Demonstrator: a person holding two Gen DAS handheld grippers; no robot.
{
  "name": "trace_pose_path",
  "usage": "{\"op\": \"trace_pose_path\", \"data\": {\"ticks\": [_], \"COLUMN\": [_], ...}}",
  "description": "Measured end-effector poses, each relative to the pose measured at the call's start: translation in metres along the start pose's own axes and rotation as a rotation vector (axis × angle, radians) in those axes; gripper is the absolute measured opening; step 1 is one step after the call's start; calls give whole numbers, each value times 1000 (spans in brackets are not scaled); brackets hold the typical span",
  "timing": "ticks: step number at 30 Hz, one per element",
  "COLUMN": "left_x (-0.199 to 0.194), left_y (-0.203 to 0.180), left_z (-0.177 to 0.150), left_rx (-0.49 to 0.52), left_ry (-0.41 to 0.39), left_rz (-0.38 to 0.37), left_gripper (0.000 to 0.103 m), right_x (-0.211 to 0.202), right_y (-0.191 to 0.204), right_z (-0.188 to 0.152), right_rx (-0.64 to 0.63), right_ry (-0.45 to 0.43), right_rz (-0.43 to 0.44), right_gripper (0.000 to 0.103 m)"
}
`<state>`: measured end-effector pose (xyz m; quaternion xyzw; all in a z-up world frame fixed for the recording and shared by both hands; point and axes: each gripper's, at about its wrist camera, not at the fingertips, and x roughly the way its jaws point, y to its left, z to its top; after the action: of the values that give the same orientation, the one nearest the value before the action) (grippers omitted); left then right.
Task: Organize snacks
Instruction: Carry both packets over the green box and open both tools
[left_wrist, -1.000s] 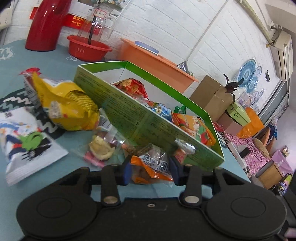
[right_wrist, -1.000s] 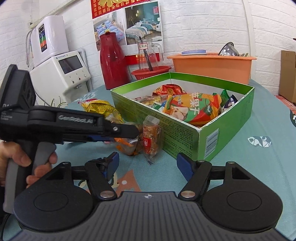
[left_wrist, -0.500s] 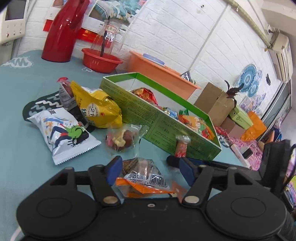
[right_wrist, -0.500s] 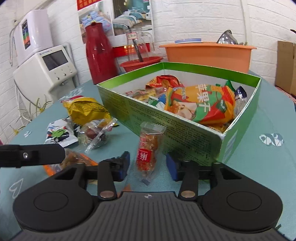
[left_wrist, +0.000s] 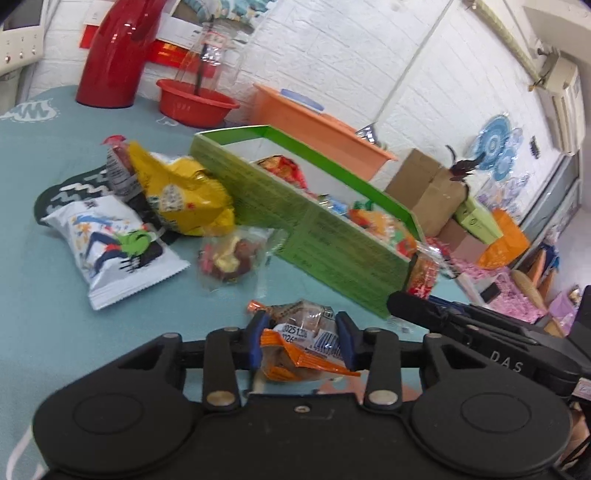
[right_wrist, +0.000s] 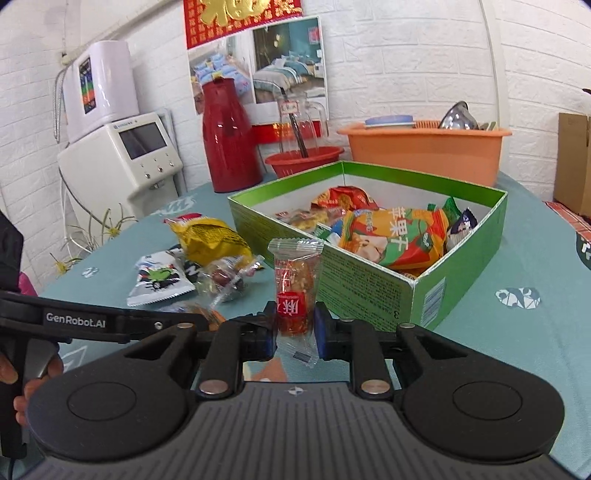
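Observation:
A green box (right_wrist: 458, 266) (left_wrist: 332, 243) holds several snack packs. My left gripper (left_wrist: 301, 338) is shut on an orange and clear snack packet (left_wrist: 303, 343), just above the teal table. My right gripper (right_wrist: 295, 328) is shut on a clear packet with a red label (right_wrist: 295, 288), upright in front of the box's near wall; it also shows in the left wrist view (left_wrist: 423, 275). Loose on the table left of the box lie a yellow bag (left_wrist: 181, 195), a white cartoon bag (left_wrist: 110, 243) and a clear candy bag (left_wrist: 229, 258).
A red thermos (right_wrist: 227, 136), a red basin (right_wrist: 303, 158) and an orange tub (right_wrist: 424, 147) stand behind the box. A white appliance (right_wrist: 122, 158) is at the far left. Cardboard boxes (left_wrist: 424, 188) stand beyond the table edge.
Both grippers have closed: the left on the orange and clear packet, the right on the red-label packet, which now stands lifted upright. The left gripper was open half a second ago.

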<state>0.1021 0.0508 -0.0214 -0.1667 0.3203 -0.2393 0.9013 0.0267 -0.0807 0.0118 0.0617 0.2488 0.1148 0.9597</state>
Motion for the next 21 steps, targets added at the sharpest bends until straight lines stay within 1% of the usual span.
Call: {"op": "trace_pose_path", "data": {"ticks": [2, 8, 13, 17, 21], "left_x": [-5, -15, 1, 20, 44], "left_y": [-9, -44, -60, -62, -54], "left_z": [7, 51, 77, 89, 95], "left_rx": [10, 38, 32, 37, 13], "left_ry": [-24, -164, -248, -289, -272], "left_rz": [-18, -87, -89, -61, -51], "left_gripper": [60, 60, 60, 60, 61], "right_x": [-7, -20, -19, -8, 16], "right_y": [0, -14, -33, -46, -59], "right_z": [8, 36, 52, 59, 61], "right_rx": [-14, -23, -17, -12, -11], "right_ry": [-33, -131, -186, -203, -177], "right_rz": [1, -40, -83, -115, -135], "right_gripper": [35, 35, 35, 36, 36]}}
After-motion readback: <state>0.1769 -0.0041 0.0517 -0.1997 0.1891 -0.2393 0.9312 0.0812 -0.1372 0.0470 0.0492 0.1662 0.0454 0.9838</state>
